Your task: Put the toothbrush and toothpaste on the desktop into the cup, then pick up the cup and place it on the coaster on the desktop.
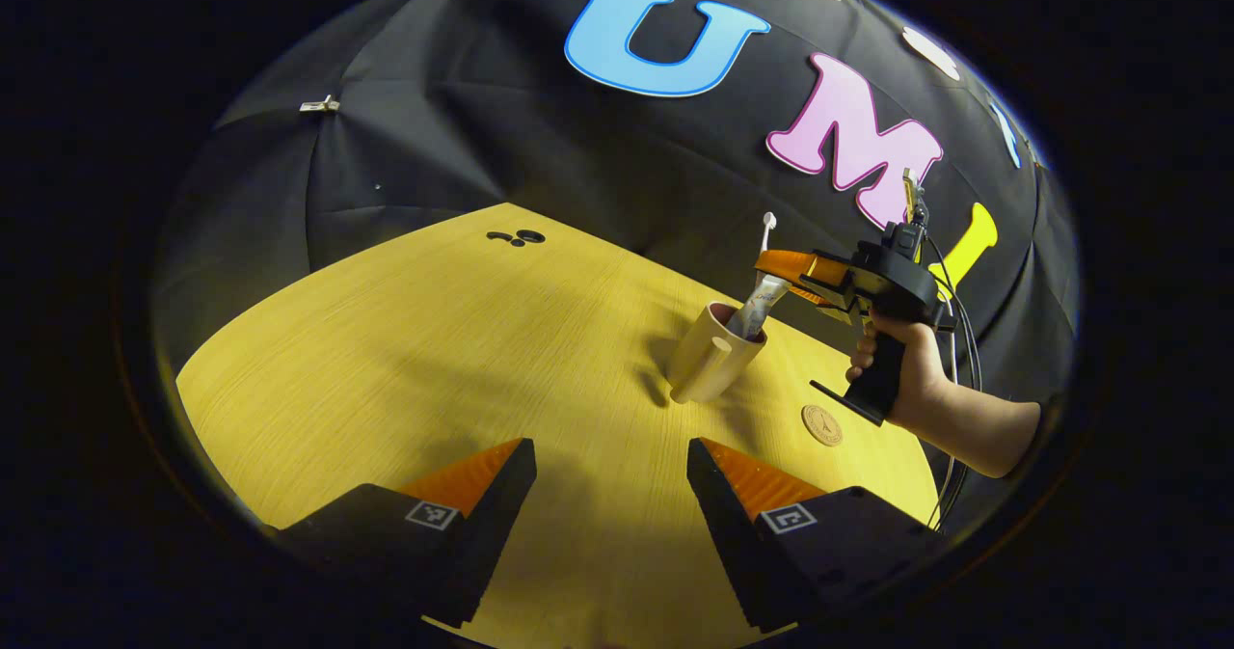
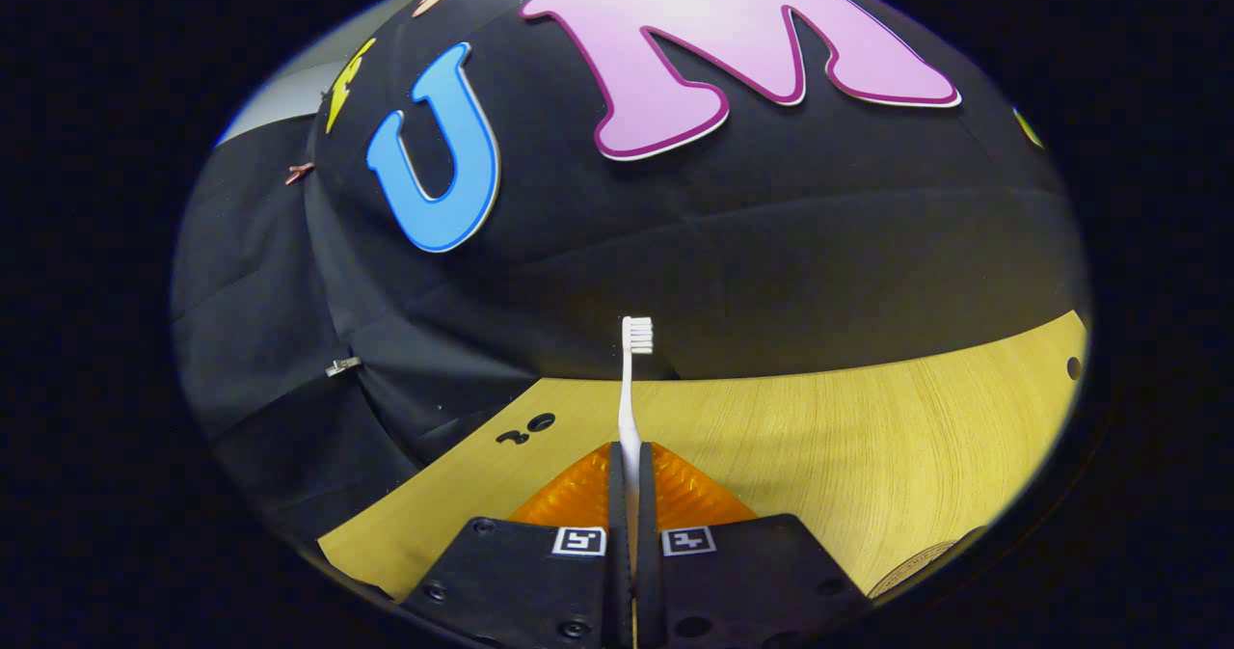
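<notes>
Right tongs [image 2: 631,475] clamped on slim white toothbrush [image 2: 631,389] — handle upright, directly above tilted beige cup [image 1: 713,355] holding white toothpaste tube [image 1: 760,304] | left tongs [image 1: 610,466] wide, empty | round cork coaster [image 1: 821,425] just beside cup on yellow wooden surface [image 1: 434,360]

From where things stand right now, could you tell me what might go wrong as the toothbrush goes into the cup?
1. The right tool is shut on the toothbrush just above the cup, which already looks tilted; a sideways nudge could tip it over.
2. The toothpaste already stands in the cup, so the brush could catch on it.
3. The left tool hangs open, away from the cup, so nothing steadies it.
</notes>
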`<state>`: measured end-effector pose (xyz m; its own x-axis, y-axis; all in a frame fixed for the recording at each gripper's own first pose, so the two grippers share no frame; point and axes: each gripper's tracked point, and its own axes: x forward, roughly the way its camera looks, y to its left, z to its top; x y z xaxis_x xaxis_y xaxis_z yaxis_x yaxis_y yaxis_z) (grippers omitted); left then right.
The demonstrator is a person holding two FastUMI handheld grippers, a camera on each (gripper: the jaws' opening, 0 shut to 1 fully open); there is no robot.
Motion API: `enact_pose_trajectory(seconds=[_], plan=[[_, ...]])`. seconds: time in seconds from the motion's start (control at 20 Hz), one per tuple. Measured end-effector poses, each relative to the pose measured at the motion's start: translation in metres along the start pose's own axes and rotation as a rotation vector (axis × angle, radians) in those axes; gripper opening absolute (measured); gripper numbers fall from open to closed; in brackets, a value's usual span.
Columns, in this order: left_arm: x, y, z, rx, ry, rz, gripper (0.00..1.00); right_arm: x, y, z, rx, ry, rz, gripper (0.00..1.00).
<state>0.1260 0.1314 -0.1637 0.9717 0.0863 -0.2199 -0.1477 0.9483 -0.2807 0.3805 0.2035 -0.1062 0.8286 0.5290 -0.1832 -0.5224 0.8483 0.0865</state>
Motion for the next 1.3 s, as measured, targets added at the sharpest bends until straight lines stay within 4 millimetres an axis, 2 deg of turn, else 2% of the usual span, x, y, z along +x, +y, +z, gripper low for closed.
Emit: enact_pose_trajectory(seconds=[0.1,0.35,0.4,0.5,0.55,0.6,0.65,0.7,0.8,0.85,0.9,0.95,1.0,1.3], plan=[[0.0,-0.002,-0.005,0.004,0.007,-0.003,0.98,-0.005,-0.001,-0.008,0.025,-0.006,0.006,0.06],[0.001,-0.006,-0.018,0.011,0.031,-0.004,0.98,-0.014,-0.006,-0.012,0.025,-0.004,-0.006,0.08],[0.002,-0.007,-0.021,0.008,0.035,-0.004,0.98,-0.019,-0.005,-0.012,0.02,0.002,0.004,0.11],[0.003,-0.011,-0.023,-0.001,0.035,-0.007,0.98,-0.029,-0.002,-0.008,0.018,0.001,0.023,0.1],[0.002,-0.014,-0.022,-0.005,0.033,-0.009,0.98,-0.032,-0.001,-0.01,0.006,-0.002,0.024,0.33],[0.004,-0.016,-0.022,-0.007,0.03,-0.012,0.98,-0.036,-0.001,-0.009,-0.002,-0.006,0.024,0.21],[0.005,-0.018,-0.022,-0.009,0.028,-0.014,0.98,-0.041,-0.002,-0.009,-0.001,-0.006,0.026,0.21],[0.005,-0.02,-0.022,-0.009,0.026,-0.015,0.98,-0.048,-0.003,-0.007,0.003,-0.008,0.024,0.31],[0.006,-0.023,-0.017,-0.009,0.015,-0.018,0.98,-0.064,-0.01,-0.004,-0.003,-0.019,0.005,0.78],[0.007,-0.026,-0.013,-0.008,0.009,-0.022,0.98,-0.072,-0.015,0.0,-0.011,-0.027,-0.011,0.65],[0.007,-0.028,-0.008,-0.005,0.002,-0.025,0.98,-0.082,-0.021,0.003,-0.014,-0.033,-0.024,0.82],[0.009,-0.03,-0.002,-0.001,-0.004,-0.03,0.98,-0.091,-0.027,0.006,-0.015,-0.034,-0.036,0.87],[0.011,-0.032,0.006,0.004,-0.011,-0.036,0.98,-0.102,-0.033,0.007,-0.016,-0.032,-0.049,0.99],[0.035,-0.051,0.051,0.103,0.003,-0.092,0.98,-0.157,-0.084,0.014,-0.044,-0.01,-0.144,0.98]])
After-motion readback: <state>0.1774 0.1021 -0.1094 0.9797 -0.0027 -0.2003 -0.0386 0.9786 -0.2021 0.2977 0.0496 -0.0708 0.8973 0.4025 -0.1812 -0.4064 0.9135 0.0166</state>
